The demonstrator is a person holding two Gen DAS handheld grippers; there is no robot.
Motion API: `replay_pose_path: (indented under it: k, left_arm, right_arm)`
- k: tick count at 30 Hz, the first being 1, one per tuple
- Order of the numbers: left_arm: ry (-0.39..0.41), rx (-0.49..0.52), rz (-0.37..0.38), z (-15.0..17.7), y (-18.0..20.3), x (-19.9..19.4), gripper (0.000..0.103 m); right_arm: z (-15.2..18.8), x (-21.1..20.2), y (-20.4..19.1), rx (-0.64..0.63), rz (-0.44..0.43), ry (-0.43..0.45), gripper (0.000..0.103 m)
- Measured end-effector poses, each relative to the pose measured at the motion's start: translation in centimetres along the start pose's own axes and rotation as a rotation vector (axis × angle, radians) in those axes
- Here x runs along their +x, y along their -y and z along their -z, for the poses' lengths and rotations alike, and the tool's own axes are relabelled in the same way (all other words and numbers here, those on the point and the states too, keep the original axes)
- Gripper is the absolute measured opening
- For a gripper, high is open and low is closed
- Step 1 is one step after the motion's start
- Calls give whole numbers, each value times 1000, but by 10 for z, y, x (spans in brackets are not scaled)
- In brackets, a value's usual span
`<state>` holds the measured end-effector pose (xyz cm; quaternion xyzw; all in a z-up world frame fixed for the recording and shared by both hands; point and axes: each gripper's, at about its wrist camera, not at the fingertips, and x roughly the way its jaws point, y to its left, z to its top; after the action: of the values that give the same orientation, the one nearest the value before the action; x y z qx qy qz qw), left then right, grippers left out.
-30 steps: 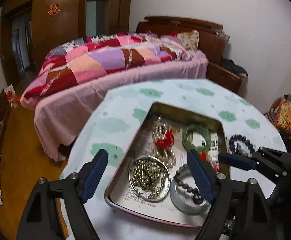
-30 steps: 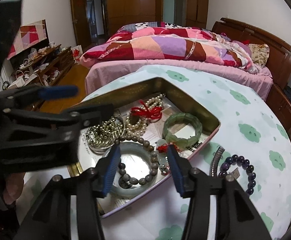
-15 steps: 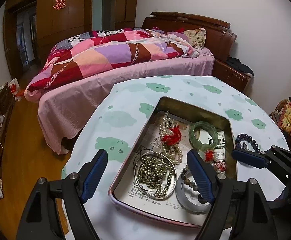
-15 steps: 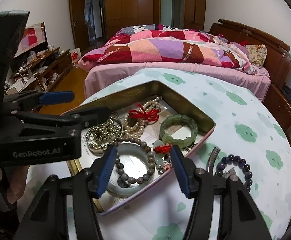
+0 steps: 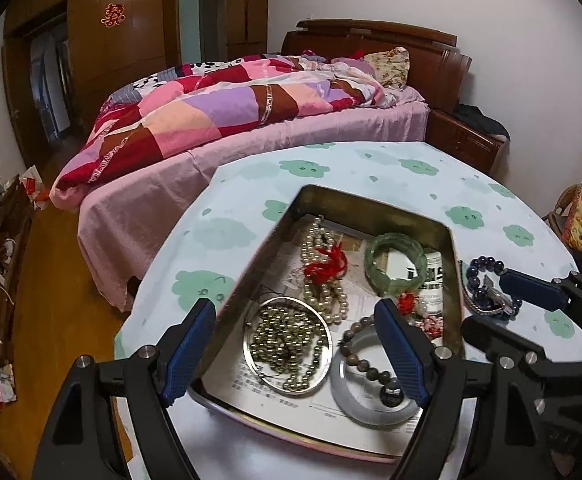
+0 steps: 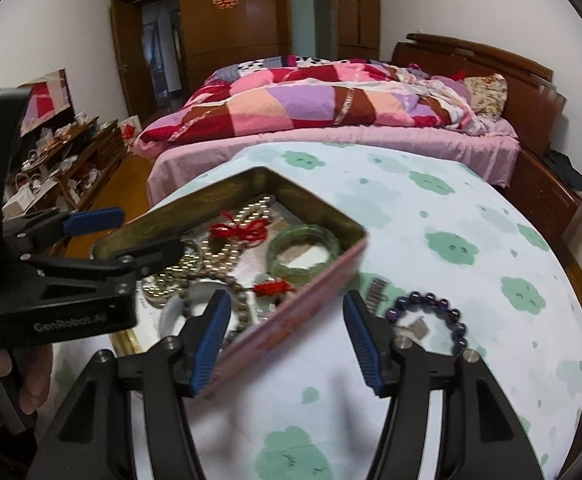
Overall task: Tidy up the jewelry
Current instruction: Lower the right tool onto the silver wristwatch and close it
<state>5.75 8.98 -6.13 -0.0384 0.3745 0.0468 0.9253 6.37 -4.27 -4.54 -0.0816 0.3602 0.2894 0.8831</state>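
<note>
Now both tools (image 5: pixel 299 354) (image 6: pixel 287 342) gape, empty.

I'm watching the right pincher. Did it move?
Yes. The right gripper swung right, away from the tin, toward the purple bracelet on the table.

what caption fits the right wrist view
Open right gripper near the jewelry tin; purple bead bracelet lies outside on the tablecloth.

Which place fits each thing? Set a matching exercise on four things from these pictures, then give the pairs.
Things:
1. green bangle
2. purple bead bracelet
3. red tassel
4. quilt

Places:
A. on the bed
B. on the tablecloth, outside the tin
C. on the pearl strands
D. in the tin, by its far right corner

Pairs: 1-D, 2-B, 3-C, 4-A
</note>
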Motion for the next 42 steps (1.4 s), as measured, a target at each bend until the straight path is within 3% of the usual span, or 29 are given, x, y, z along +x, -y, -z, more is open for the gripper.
replay_pose_path:
  k: [15,29,31,35,37,42]
  left_arm:
    - [-7,59,-4,-8,36,5,82]
    - [-37,73,-33,-13,44,18,82]
    - [-47,64,-30,-17,45,22,82]
    - [-50,60,-30,-21,46,25,82]
    - [-53,61,-29,-20,46,25,82]
    - [-57,60,-33,-19,46,25,82]
  right_arm:
    - [18,-12,69,174,91,-8,62]
    - [24,18,74,194,85,-120,62]
    - [27,22,75,202,75,-137,53]
    - [30,23,76,209,50,-145,52]
    - [29,23,74,207,31,-144,42]
    - [30,18,69,181,30,-125,37]
